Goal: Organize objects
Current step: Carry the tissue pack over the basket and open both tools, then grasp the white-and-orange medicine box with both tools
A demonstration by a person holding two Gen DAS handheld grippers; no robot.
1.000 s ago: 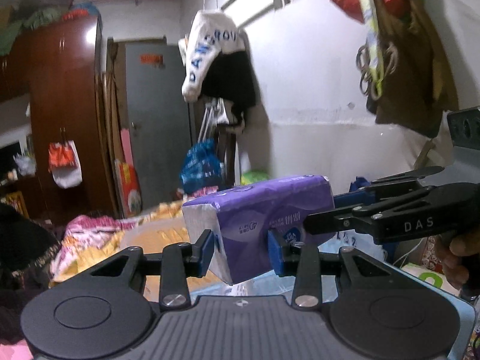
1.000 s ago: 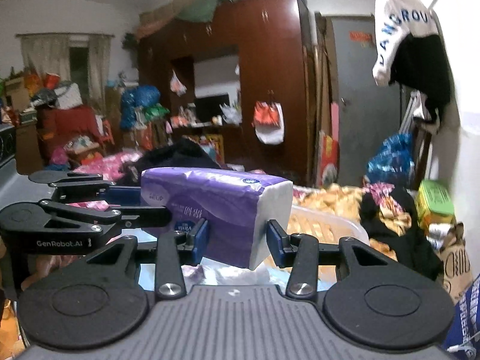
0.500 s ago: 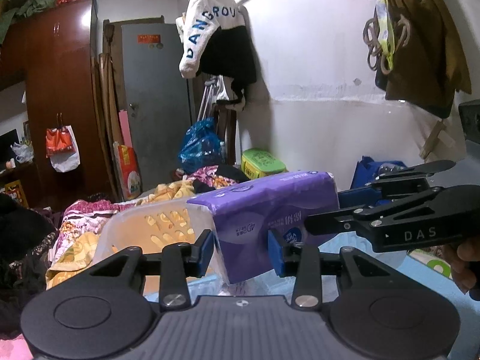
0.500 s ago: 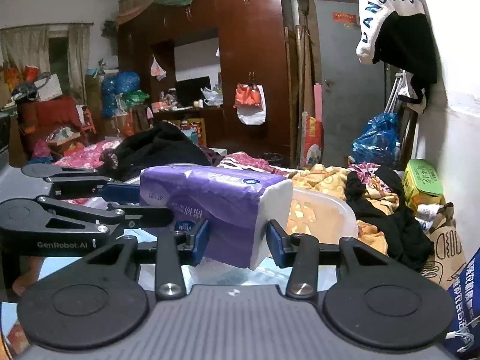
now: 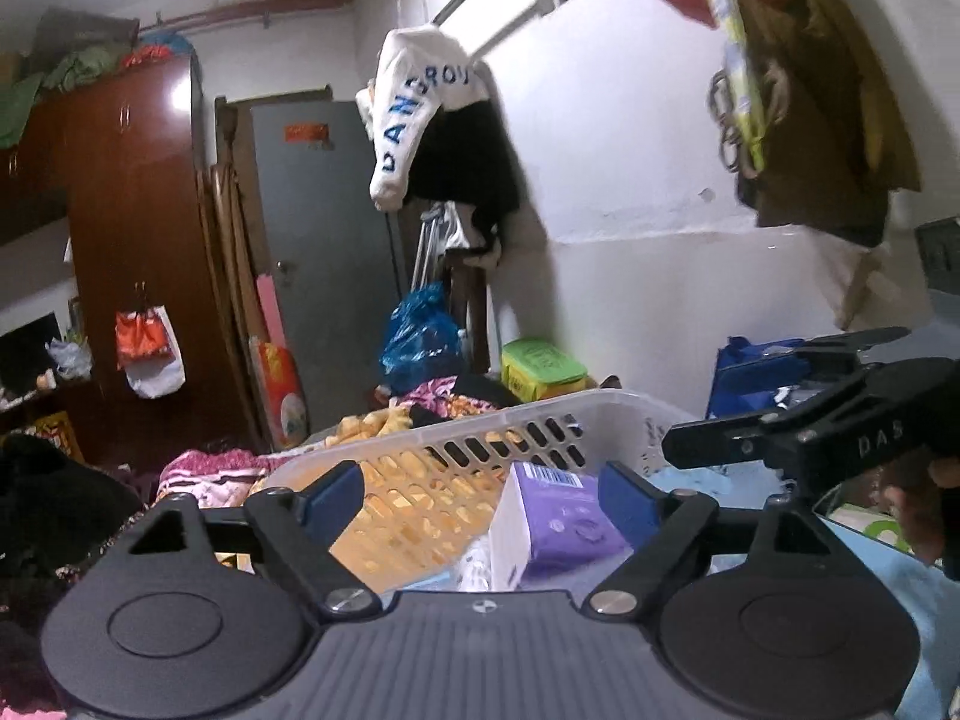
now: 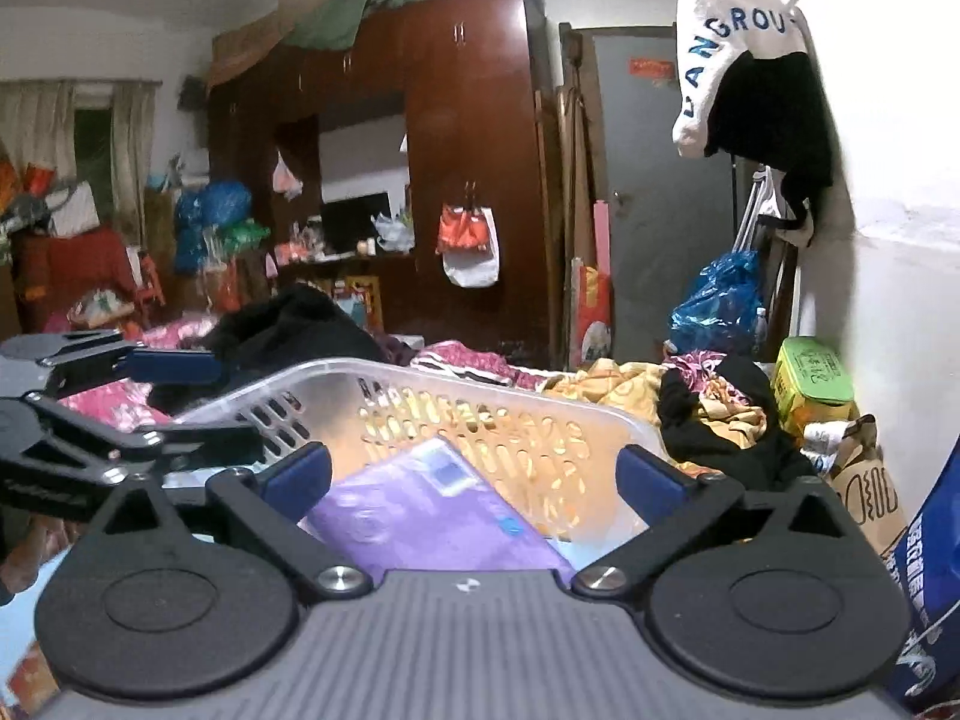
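Observation:
A purple tissue pack (image 5: pixel 555 525) lies inside a translucent white plastic basket (image 5: pixel 480 426), below and between my fingers. It also shows in the right wrist view (image 6: pixel 432 516), in the same basket (image 6: pixel 480 396). My left gripper (image 5: pixel 480 489) is open and empty above the basket. My right gripper (image 6: pixel 474 471) is open and empty above the pack. The right gripper shows in the left wrist view (image 5: pixel 798 438), and the left gripper shows in the right wrist view (image 6: pixel 120 402).
Heaped clothes (image 6: pixel 708 402) and a green box (image 6: pixel 810 378) lie behind the basket by the white wall. A dark wardrobe (image 6: pixel 468 180) and grey door (image 5: pixel 324 252) stand beyond. A blue bag (image 6: pixel 930 576) is at the right.
Both grippers opened and let go of the purple tissue pack. The pack dropped from between the fingers into the basket.

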